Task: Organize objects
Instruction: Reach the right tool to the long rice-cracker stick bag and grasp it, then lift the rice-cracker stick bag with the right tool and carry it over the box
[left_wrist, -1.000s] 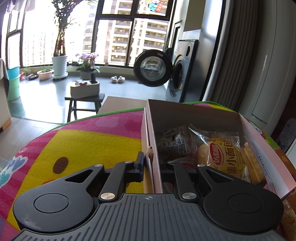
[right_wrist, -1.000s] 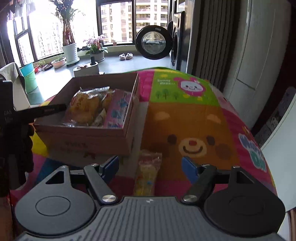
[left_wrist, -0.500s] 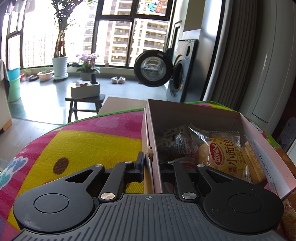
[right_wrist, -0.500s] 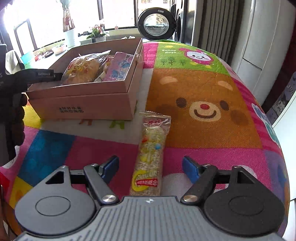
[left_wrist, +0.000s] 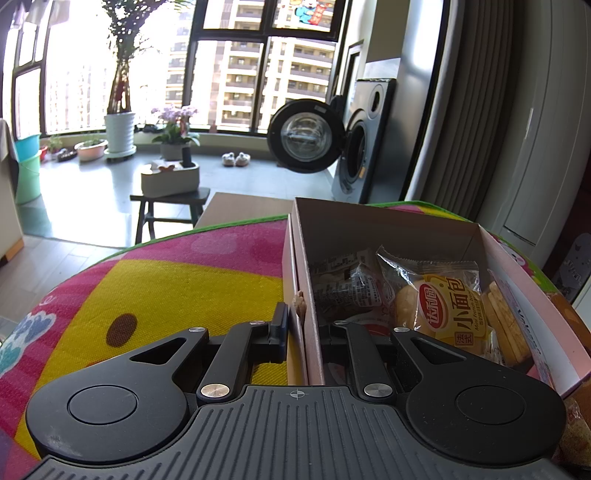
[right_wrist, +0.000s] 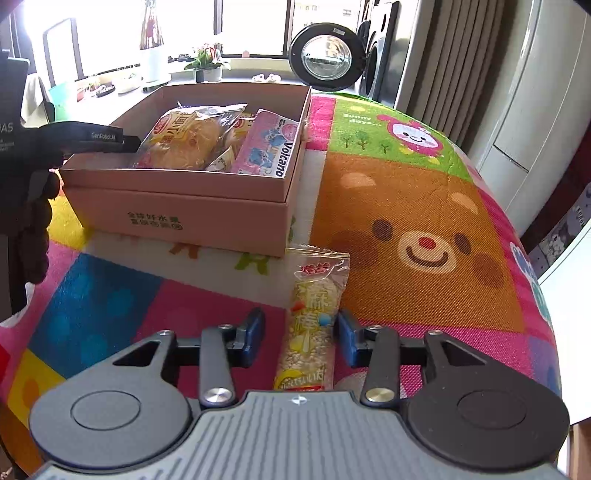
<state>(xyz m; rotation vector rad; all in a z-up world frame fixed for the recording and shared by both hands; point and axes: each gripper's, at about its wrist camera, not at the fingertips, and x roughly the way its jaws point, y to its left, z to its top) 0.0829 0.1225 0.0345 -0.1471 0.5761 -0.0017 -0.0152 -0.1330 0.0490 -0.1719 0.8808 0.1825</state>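
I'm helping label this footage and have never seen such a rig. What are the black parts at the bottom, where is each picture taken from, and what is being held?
There is no robot: a person holds a hand tool with two jaws in each hand. Each tool carries a wide-angle camera looking forward along its jaws, so the black parts at the bottom of each picture are the tool itself.

The left tool's picture shows the left gripper shut on the wall of a box, one jaw inside and one outside. The box holds wrapped snacks, among them a bread pack.

The right tool's picture shows the same box on a cartoon play mat, with the left tool entering from the left. The right gripper is open, its jaws either side of a snack bar lying on the mat; it has not gripped the bar yet.
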